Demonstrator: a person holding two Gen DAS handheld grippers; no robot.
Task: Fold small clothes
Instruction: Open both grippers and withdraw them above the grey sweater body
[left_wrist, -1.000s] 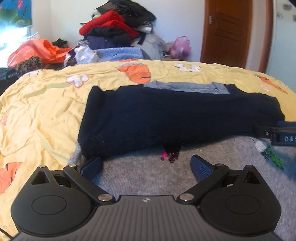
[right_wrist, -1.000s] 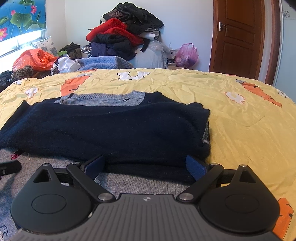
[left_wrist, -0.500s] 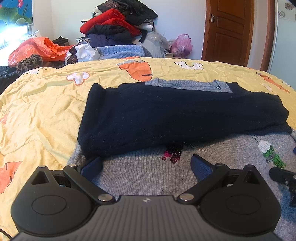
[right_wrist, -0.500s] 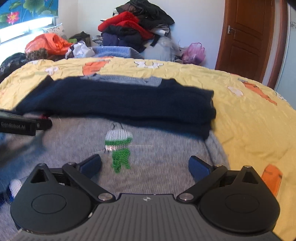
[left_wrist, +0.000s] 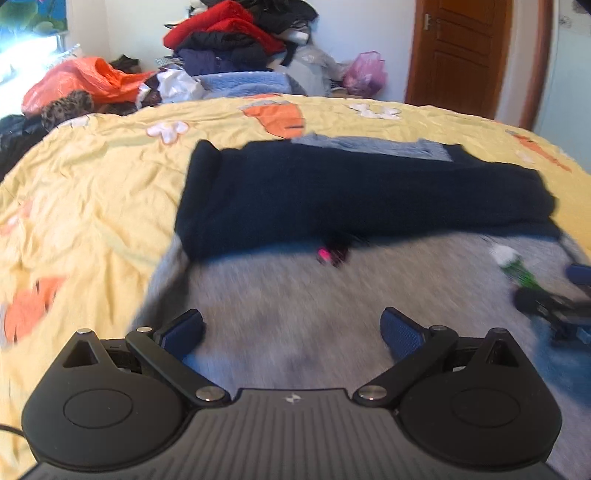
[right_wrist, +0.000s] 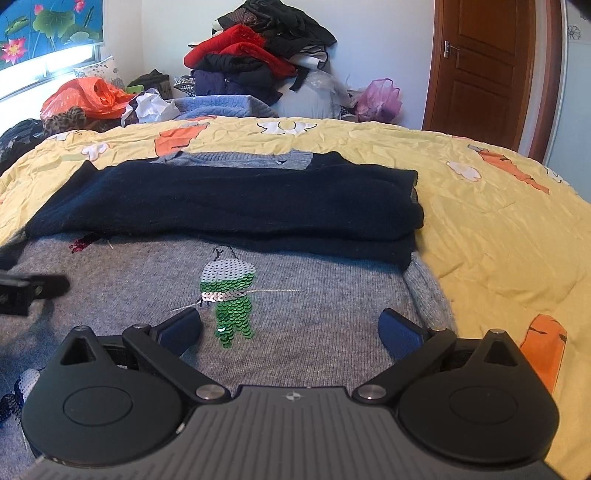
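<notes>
A grey knit sweater (left_wrist: 295, 295) with dark navy sleeves (left_wrist: 351, 192) folded across its upper part lies flat on the yellow bedspread (left_wrist: 92, 192). It also shows in the right wrist view (right_wrist: 314, 295), with a green sequin figure (right_wrist: 229, 295) on its front and the navy sleeves (right_wrist: 240, 203) behind. My left gripper (left_wrist: 291, 332) is open and empty, above the sweater's lower left part. My right gripper (right_wrist: 290, 330) is open and empty, above the lower right part. The right gripper shows at the right edge of the left wrist view (left_wrist: 554, 310).
A heap of clothes (right_wrist: 258, 59) and an orange plastic bag (right_wrist: 88, 96) lie beyond the far edge of the bed. A brown door (right_wrist: 480, 66) stands at the back right. The bedspread (right_wrist: 498, 229) stretches out right of the sweater.
Both grippers have pulled back toward the sweater's bottom hem. More of the grey front and the green sequin figure now shows. The sweater has not moved.
</notes>
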